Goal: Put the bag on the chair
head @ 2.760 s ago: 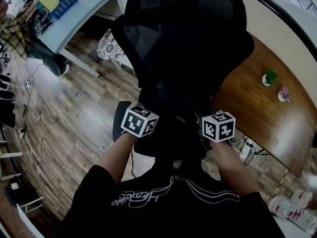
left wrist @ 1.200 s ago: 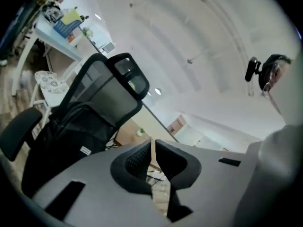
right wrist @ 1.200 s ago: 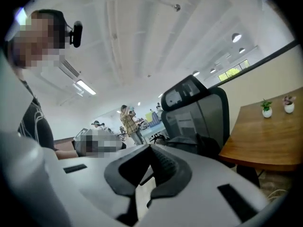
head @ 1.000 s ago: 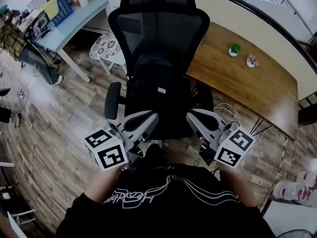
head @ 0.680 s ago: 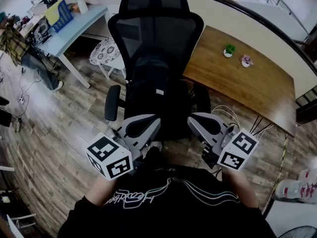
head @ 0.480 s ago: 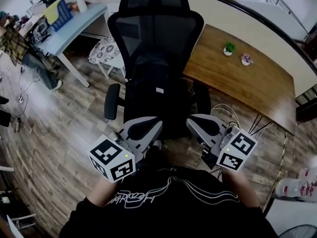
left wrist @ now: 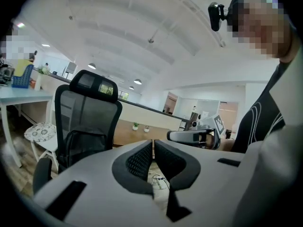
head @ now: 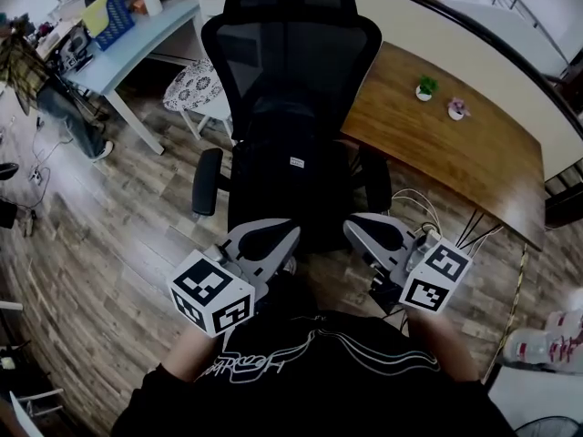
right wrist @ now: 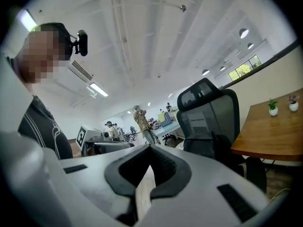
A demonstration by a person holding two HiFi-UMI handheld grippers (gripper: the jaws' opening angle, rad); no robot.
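**Bag on the seat, both grippers clear of it**
The bag (head: 290, 173) stands on the chair (head: 291, 53), apparently leaning on the backrest. Bump the chair and it may swivel or roll, tipping the bag off the seat. Your left gripper (head: 266, 238) and right gripper (head: 373, 232) hang low by your torso, aimed at the chair, jaws together on nothing.

Black short-sleeved T-shirt (head: 310, 381), white looping line print (head: 273, 358) across the chest. Grey moulded shells on left gripper (head: 278, 235) and right gripper (head: 364, 232); black ribbed pads (left wrist: 141, 157) inside the jaws; black-and-white marker cube (head: 211, 294) behind each.
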